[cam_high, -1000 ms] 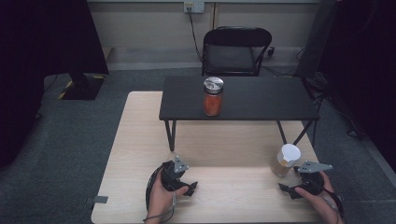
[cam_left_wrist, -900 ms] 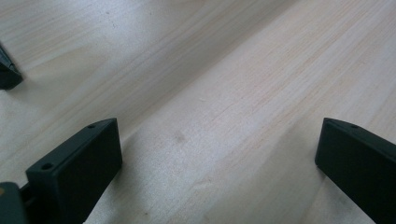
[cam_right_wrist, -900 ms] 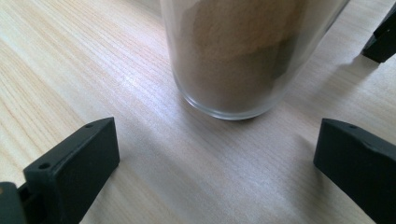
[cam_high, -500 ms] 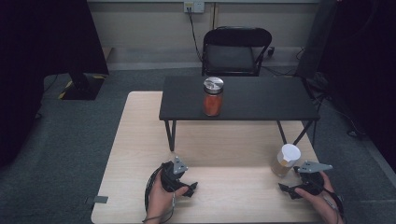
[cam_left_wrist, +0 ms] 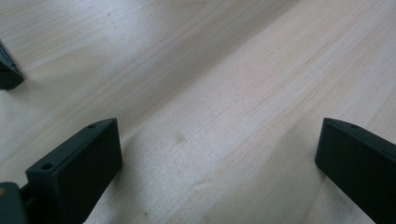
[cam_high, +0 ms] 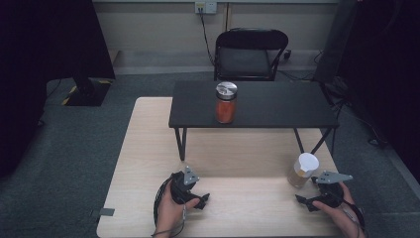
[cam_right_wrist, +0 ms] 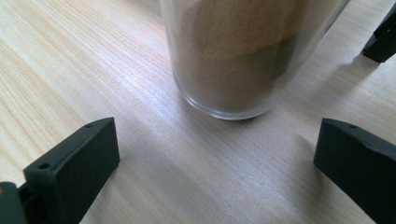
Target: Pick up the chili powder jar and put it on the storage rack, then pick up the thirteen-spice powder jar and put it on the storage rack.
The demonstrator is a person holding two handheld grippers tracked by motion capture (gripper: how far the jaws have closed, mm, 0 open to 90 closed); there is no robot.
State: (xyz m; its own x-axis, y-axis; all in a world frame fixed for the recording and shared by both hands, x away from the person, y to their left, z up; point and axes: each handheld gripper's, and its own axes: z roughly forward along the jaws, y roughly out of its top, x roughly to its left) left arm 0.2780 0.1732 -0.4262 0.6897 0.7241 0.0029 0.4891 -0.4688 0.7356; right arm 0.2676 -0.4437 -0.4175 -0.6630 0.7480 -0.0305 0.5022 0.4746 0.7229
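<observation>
Right gripper view: right hand-held gripper (cam_right_wrist: 217, 154) low, jaws spread before brown-filled jar (cam_right_wrist: 243, 56), nothing grasped.

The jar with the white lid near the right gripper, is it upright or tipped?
Upright: the jar stands on its base on the wooden table, lid on top.

From the high view we look forward and down over the wooden table (cam_high: 148, 148), far back, chair (cam_high: 250, 52) at top. Both gripper views sit low and close over that same tabletop (cam_left_wrist: 210, 93); the right gripper view faces the brown-filled jar (cam_right_wrist: 247, 51), also seen at the high view's right (cam_high: 302, 171).
</observation>
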